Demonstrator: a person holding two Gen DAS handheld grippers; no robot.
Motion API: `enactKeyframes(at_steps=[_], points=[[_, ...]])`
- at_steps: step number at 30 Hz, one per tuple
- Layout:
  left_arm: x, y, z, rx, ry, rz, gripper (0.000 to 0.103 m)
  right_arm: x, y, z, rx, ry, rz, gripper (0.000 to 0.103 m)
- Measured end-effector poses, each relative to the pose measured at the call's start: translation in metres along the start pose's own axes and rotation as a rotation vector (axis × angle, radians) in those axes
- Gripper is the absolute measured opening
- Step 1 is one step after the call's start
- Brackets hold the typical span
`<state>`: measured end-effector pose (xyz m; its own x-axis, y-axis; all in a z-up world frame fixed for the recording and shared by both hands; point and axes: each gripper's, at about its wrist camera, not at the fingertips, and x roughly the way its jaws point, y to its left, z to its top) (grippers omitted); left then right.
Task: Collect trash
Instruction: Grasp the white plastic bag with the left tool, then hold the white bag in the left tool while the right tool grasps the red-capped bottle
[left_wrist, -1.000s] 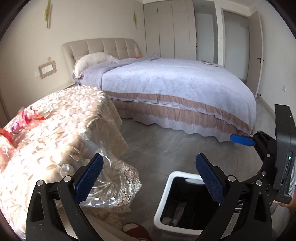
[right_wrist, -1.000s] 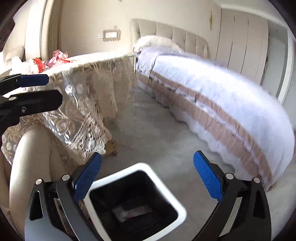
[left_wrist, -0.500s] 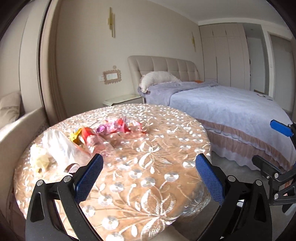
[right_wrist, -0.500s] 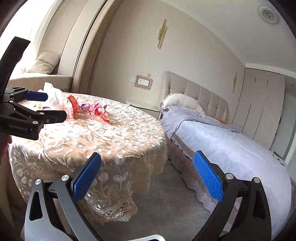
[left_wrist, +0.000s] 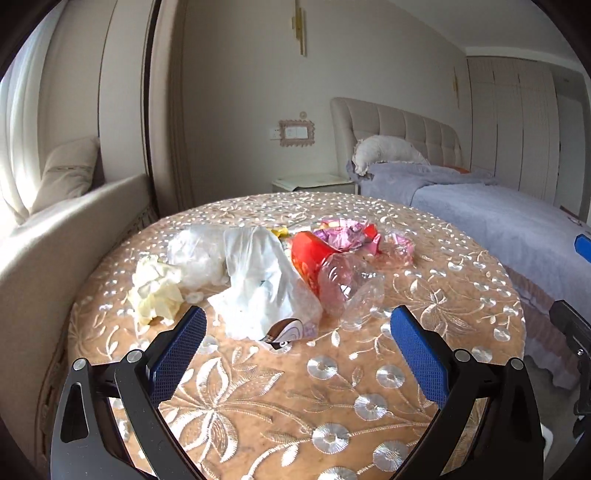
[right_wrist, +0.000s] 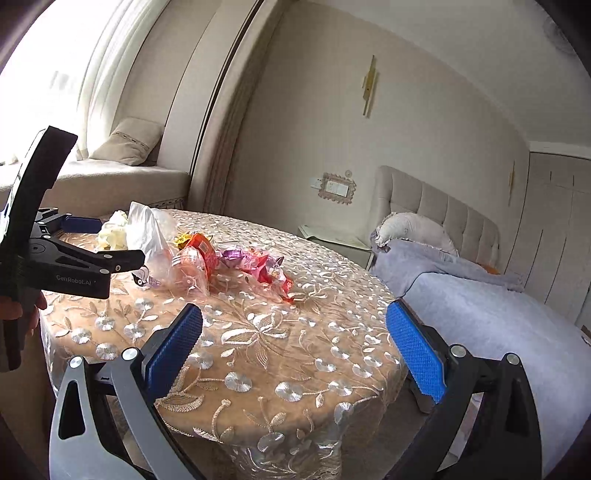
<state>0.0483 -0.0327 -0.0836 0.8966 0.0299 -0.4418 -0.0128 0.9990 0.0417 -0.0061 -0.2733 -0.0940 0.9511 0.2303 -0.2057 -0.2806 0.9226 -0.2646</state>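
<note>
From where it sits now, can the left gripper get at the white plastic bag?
Probably yes. The left gripper is open with the white plastic bag right ahead between its fingers, nothing in front of it. The crushed clear bottle lies against the bag's right side and may get caught too.

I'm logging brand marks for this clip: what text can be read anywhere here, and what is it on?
"GenRobot.AI" - on the black body of the left gripper, seen in the right wrist view.
Print on the red wrapper: too blurred to read.
Print on the white plastic bag: too small to read.
</note>
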Motion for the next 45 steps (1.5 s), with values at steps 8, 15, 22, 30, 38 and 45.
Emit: enactKeyframes(at_steps=[8,15,22,30,38,45], points=[[0.031,0.036,0.005,-0.05,0.08,0.02,0.098,0.029,0.017,0.009,-0.015,0.043,0.045,0.098],[0.064,0.036,0.005,-0.02,0.185,-0.034,0.098,0.045,0.034,0.016,-0.064,0.054,0.064,0.098],[0.097,0.033,0.004,-0.023,0.354,-0.217,0.043,0.054,0.041,0.025,-0.073,0.06,0.093,0.098],[0.066,0.044,0.007,-0.027,0.272,-0.194,0.042,0.065,0.049,0.037,-0.071,0.097,0.156,0.098],[0.03,0.075,0.017,-0.087,0.196,-0.152,0.042,0.084,0.083,0.052,-0.138,0.18,0.214,0.098],[0.01,0.095,0.021,-0.13,0.149,-0.16,0.042,0.101,0.126,0.061,-0.261,0.23,0.233,0.098]])
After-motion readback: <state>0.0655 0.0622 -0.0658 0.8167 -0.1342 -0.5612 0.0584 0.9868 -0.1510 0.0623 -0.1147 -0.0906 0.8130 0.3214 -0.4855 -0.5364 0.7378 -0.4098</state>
